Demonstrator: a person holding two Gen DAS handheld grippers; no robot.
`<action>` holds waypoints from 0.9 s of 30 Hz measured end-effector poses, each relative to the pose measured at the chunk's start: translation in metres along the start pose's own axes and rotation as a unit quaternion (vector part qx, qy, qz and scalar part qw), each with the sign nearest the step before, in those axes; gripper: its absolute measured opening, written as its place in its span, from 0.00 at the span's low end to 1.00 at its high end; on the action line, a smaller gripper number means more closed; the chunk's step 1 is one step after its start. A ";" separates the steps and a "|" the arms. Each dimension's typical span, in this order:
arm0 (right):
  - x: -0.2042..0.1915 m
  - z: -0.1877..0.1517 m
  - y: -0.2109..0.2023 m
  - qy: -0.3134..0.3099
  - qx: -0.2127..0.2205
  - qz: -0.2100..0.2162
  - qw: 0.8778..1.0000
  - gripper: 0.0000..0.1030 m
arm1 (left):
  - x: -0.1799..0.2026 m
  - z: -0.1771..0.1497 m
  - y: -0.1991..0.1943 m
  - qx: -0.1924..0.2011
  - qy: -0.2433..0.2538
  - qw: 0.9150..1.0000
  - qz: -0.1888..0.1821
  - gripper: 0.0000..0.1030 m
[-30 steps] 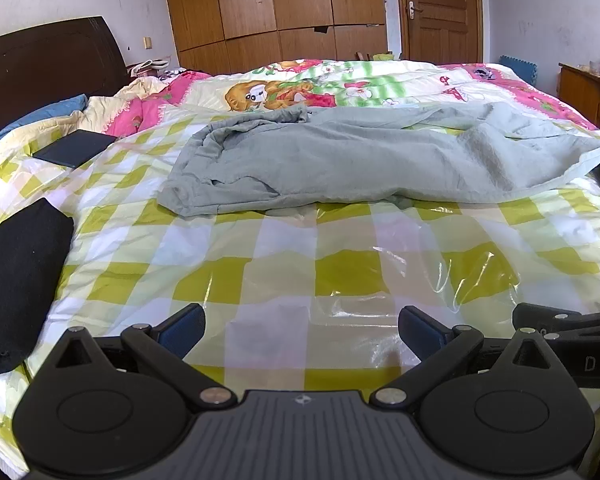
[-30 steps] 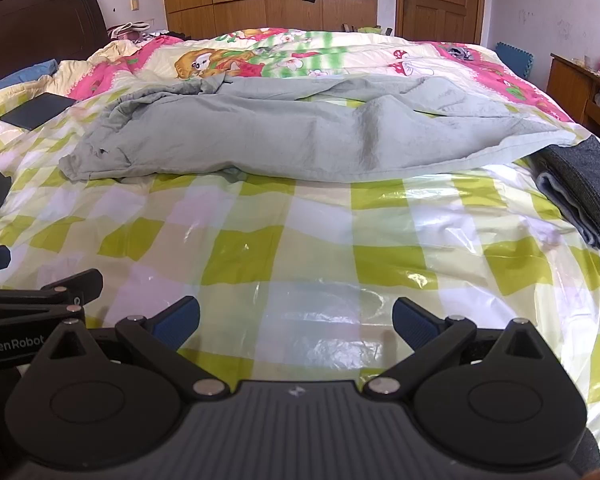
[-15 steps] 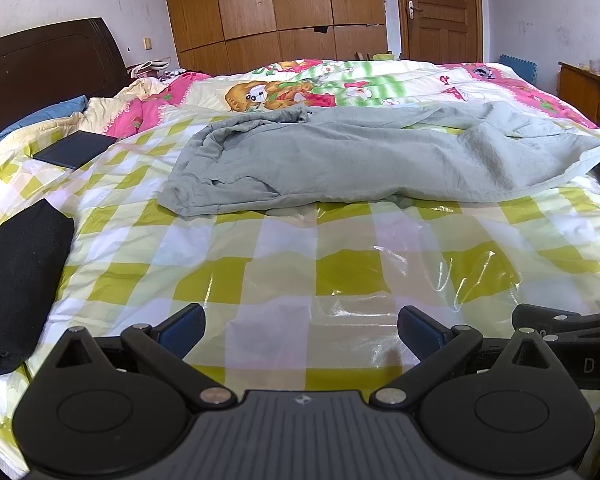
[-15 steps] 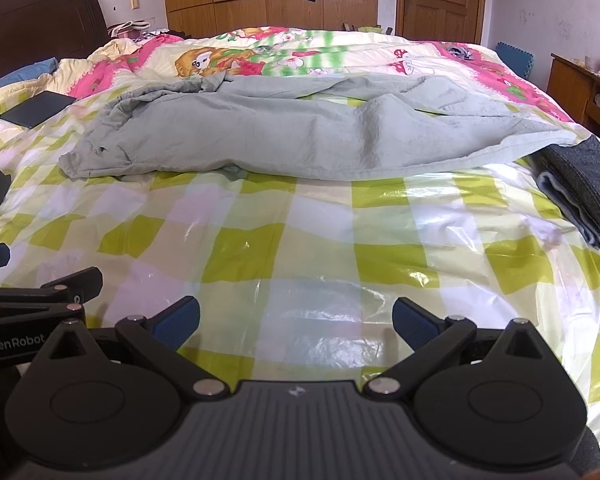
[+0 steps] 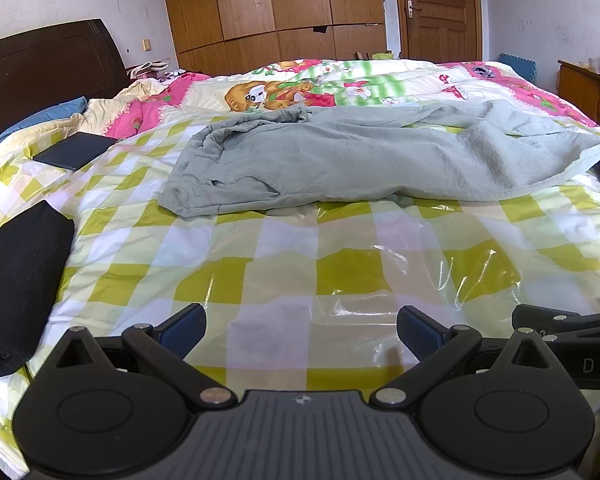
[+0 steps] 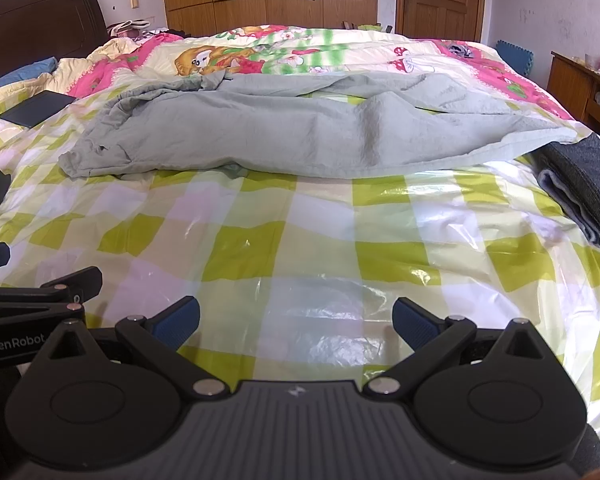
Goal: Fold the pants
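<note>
Your left claw [image 5: 300, 330] sits at the bottom centre of its frame, released, blue pads spread wide with nothing between them, low over the green-and-white checked plastic sheet [image 5: 340, 248] on the bed. Your right claw [image 6: 296, 318] is likewise released and empty at the bottom centre of its own frame, just beside the left one, whose black arm pokes in at the lower left edge there.

Well apart from both claws, the grey sweatpants [image 5: 360, 156] lie rumpled across the middle of the frame, stretching from centre-left to the right edge, waistband bunched at the left end. In the right wrist view the sweatpants [image 6: 300, 136] span the upper middle, their right end touching a folded dark grey garment [image 6: 580, 184] at the right edge. A folded black garment [image 5: 16, 280] rests at the left edge of the left view, and a dark flat case [image 5: 74, 150] lies in the upper left near the headboard [image 5: 44, 68].
</note>
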State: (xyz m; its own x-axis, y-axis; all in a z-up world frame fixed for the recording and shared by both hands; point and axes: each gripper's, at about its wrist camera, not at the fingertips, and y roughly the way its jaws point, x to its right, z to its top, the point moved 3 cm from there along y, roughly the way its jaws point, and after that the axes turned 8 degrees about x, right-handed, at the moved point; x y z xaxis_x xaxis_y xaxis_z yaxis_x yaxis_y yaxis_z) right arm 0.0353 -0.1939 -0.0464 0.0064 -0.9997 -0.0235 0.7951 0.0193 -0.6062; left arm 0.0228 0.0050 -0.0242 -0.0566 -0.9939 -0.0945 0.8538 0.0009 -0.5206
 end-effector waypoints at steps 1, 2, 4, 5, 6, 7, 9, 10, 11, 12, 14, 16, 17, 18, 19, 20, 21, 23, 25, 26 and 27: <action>0.000 0.000 0.000 0.000 0.000 0.000 1.000 0.99 | 0.000 0.000 0.000 0.000 0.000 1.000 0.000 1.00; 0.000 0.000 0.000 0.000 0.000 0.000 1.000 0.99 | 0.000 0.000 0.000 0.000 0.000 1.000 0.000 1.00; 0.000 0.000 0.000 -0.001 0.000 0.000 1.000 0.99 | 0.000 0.000 0.000 0.000 0.000 1.000 0.000 1.00; 0.000 0.000 0.000 -0.001 0.001 0.000 1.000 0.99 | 0.001 0.000 0.000 0.000 0.000 1.000 0.000 1.00; 0.000 0.000 0.000 0.000 0.000 0.000 1.000 0.99 | 0.000 0.000 0.000 0.000 0.000 1.000 0.000 1.00; 0.000 0.000 0.000 0.000 0.000 0.000 1.000 0.99 | 0.001 0.000 0.000 0.000 0.000 1.000 0.000 1.00; 0.000 -0.001 0.000 -0.002 -0.001 0.001 1.000 0.99 | 0.001 0.000 0.000 0.000 0.000 1.000 0.000 1.00; -0.001 -0.001 0.001 -0.005 -0.002 0.003 1.000 0.99 | 0.001 0.000 -0.001 0.000 -0.002 1.000 -0.002 1.00; -0.002 -0.002 0.001 -0.009 -0.001 0.002 1.000 0.99 | 0.001 0.001 -0.001 0.000 0.000 1.000 -0.003 1.00; -0.003 -0.003 0.001 -0.014 0.000 -0.001 1.000 0.99 | 0.001 0.000 -0.001 0.001 0.005 1.000 -0.001 1.00; -0.004 -0.002 0.001 -0.016 0.004 -0.003 1.000 0.99 | 0.001 0.000 -0.001 0.004 0.008 1.000 0.000 1.00; -0.004 -0.001 -0.001 -0.017 0.007 -0.003 1.000 0.99 | 0.000 0.000 -0.003 0.008 0.007 1.000 0.000 1.00; -0.005 -0.001 -0.001 -0.016 0.007 -0.003 1.000 0.99 | 0.001 0.001 -0.003 0.008 0.008 1.000 0.000 1.00; -0.005 -0.002 0.000 -0.017 0.006 -0.003 1.000 0.99 | 0.000 0.000 -0.002 0.008 0.008 1.000 0.000 1.00; -0.005 -0.001 -0.001 -0.018 0.006 -0.004 1.000 0.99 | 0.001 0.001 -0.003 0.007 0.009 1.000 0.000 1.00; -0.005 -0.001 -0.001 -0.018 0.006 -0.004 1.000 0.99 | 0.001 0.001 -0.003 0.006 0.010 1.000 0.000 1.00; -0.005 -0.001 -0.001 -0.018 0.007 -0.005 1.000 0.99 | 0.000 0.001 -0.003 0.007 0.009 1.000 0.000 1.00; -0.005 0.000 -0.002 -0.017 0.008 -0.005 1.000 0.99 | 0.001 0.001 -0.003 0.008 0.009 1.000 0.000 1.00; -0.005 0.000 -0.002 -0.017 0.008 -0.005 1.000 0.99 | 0.002 0.000 -0.003 0.008 0.010 1.000 0.000 1.00; -0.005 0.000 -0.002 -0.016 0.008 -0.006 1.000 0.99 | 0.002 0.000 -0.003 0.008 0.009 1.000 0.000 1.00; -0.005 0.000 -0.002 -0.016 0.008 -0.006 1.000 0.99 | 0.002 0.000 -0.003 0.008 0.009 1.000 0.000 1.00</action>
State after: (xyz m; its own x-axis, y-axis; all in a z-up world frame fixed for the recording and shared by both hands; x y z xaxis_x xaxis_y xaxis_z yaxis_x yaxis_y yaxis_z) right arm 0.0339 -0.1888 -0.0455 0.0171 -0.9998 0.0093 0.8046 0.0082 -0.5937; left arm 0.0204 0.0031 -0.0225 -0.0663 -0.9917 -0.1102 0.8619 -0.0012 -0.5070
